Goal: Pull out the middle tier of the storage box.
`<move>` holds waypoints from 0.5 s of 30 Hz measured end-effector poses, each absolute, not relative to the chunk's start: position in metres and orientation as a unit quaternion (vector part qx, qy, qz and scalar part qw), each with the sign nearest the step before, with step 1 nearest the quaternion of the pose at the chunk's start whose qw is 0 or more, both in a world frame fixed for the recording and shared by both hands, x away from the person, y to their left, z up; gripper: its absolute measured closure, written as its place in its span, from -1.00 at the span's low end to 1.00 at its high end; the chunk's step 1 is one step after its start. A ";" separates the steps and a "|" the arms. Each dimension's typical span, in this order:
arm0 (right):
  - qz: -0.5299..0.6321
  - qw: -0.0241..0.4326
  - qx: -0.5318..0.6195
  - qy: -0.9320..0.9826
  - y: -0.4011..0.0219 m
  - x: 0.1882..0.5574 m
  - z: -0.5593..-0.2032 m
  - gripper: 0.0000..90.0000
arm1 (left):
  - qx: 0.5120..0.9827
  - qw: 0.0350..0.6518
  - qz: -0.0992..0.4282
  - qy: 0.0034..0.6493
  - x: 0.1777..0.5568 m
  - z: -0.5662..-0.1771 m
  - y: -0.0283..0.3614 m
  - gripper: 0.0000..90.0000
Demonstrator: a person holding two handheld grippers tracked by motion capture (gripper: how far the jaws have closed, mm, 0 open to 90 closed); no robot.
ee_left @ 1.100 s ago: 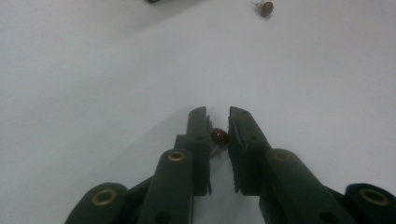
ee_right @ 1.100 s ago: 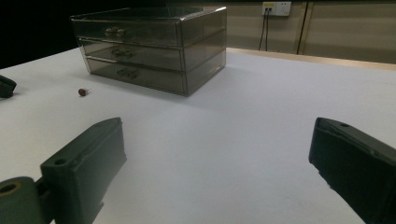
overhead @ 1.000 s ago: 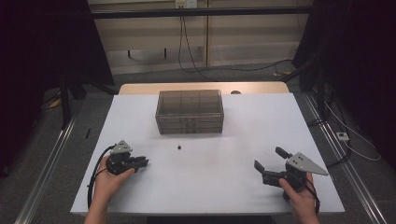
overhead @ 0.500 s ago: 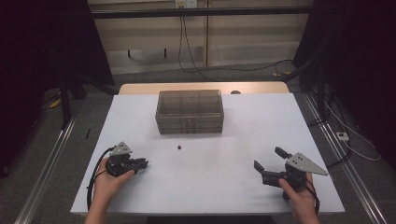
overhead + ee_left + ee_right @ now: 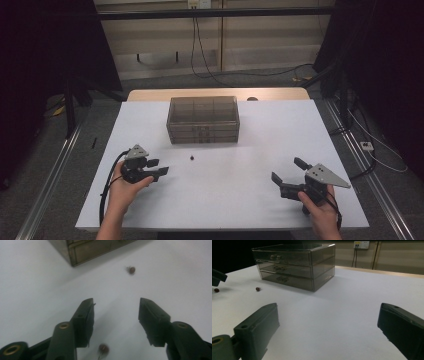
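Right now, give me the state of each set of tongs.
Left tongs: open, jaws just opened; a small brown bead lies on the table between them, unpressed.
Right tongs: open, nothing between the jaws.

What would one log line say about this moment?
left tool: jaws just opened, small brown bead lying loose between them | right tool: open, nothing in it | second bead: on table before drawer box
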State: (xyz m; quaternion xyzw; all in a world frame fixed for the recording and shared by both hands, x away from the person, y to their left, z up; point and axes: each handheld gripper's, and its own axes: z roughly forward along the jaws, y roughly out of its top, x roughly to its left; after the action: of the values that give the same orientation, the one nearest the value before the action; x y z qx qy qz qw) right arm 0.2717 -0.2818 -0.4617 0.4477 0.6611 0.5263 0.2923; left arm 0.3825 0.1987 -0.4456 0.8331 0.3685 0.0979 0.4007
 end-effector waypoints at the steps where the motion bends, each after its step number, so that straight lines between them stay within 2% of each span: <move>1: 0.526 0.292 0.448 0.661 -0.282 0.272 -0.462 -0.92 | 0.833 0.397 0.102 0.372 0.385 -0.445 0.194 -0.15; 6: 0.527 0.293 0.449 0.660 -0.284 0.271 -0.462 -0.92 | 0.821 0.407 0.093 0.391 0.396 -0.449 0.175 -0.47; 11: 0.527 0.292 0.449 0.660 -0.284 0.272 -0.462 -0.92 | 0.826 0.397 0.096 0.389 0.404 -0.451 0.159 -0.62; 15: 0.526 0.291 0.450 0.661 -0.284 0.272 -0.463 -0.92 | 0.830 0.392 0.100 0.384 0.410 -0.455 0.149 -0.64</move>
State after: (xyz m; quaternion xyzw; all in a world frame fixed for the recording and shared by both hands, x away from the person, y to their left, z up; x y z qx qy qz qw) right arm 0.2719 -0.2837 -0.4625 0.4498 0.6607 0.5260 0.2908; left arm 0.4097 0.1490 -0.4547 0.8301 0.3836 0.1005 0.3920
